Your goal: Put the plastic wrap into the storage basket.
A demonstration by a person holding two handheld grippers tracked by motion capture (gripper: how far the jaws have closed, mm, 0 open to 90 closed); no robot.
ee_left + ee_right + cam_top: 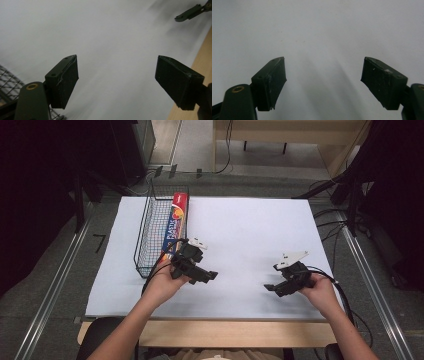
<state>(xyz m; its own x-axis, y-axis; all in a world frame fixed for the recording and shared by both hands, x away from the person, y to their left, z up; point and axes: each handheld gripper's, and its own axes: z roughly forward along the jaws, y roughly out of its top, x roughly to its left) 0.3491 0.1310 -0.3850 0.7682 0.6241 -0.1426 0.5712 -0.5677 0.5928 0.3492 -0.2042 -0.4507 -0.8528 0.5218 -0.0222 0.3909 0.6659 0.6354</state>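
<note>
A black wire basket (150, 232) stands on the left part of the white sheet (240, 225). A long red and orange plastic wrap box (176, 220) lies along the basket's right wall, apparently inside it. My left gripper (202, 271) hovers just right of the basket's near corner, open and empty. In the left gripper view the left gripper (117, 82) has its jaws wide apart over bare sheet, with the basket mesh (10, 83) at bottom left. My right gripper (274, 287) is held over the sheet's right front. In the right gripper view it (323, 80) is open, with nothing between its jaws.
The wooden table edge (235, 332) runs along the front, below the sheet. Metal rails (55, 280) flank the table on both sides. A jaw of the other gripper (190, 12) shows at the top right of the left gripper view.
</note>
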